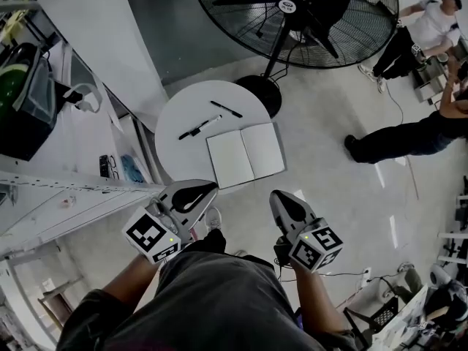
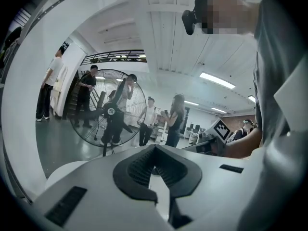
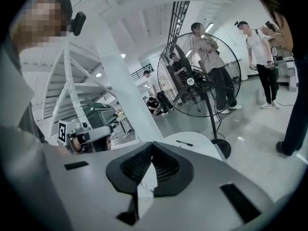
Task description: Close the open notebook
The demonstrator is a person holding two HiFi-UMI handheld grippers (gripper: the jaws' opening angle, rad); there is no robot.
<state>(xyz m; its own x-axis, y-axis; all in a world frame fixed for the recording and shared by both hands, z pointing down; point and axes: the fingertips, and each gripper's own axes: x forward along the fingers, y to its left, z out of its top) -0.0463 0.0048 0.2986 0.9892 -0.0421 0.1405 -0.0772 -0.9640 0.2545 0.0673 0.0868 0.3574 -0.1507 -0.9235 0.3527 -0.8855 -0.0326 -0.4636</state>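
An open notebook (image 1: 245, 154) with blank white pages lies flat on the near right part of a small round white table (image 1: 186, 108). Two black pens (image 1: 199, 127) (image 1: 227, 109) lie behind it on the table. Both grippers hover short of the table's near edge, pointing towards it. My left gripper (image 1: 210, 189) is near the notebook's lower left corner, and my right gripper (image 1: 276, 196) is below its right page. Each is shut and holds nothing, its tips meeting in its own view (image 2: 154, 148) (image 3: 153, 144). The right gripper view shows the table (image 3: 197, 146) and a pen (image 3: 184, 143).
A large black floor fan (image 1: 292, 13) stands just behind the table, its base (image 1: 259, 93) against the rim. Two people (image 1: 409, 134) are at the right. White shelving with a dark bag (image 1: 25, 101) runs along the left. Grey floor surrounds the table.
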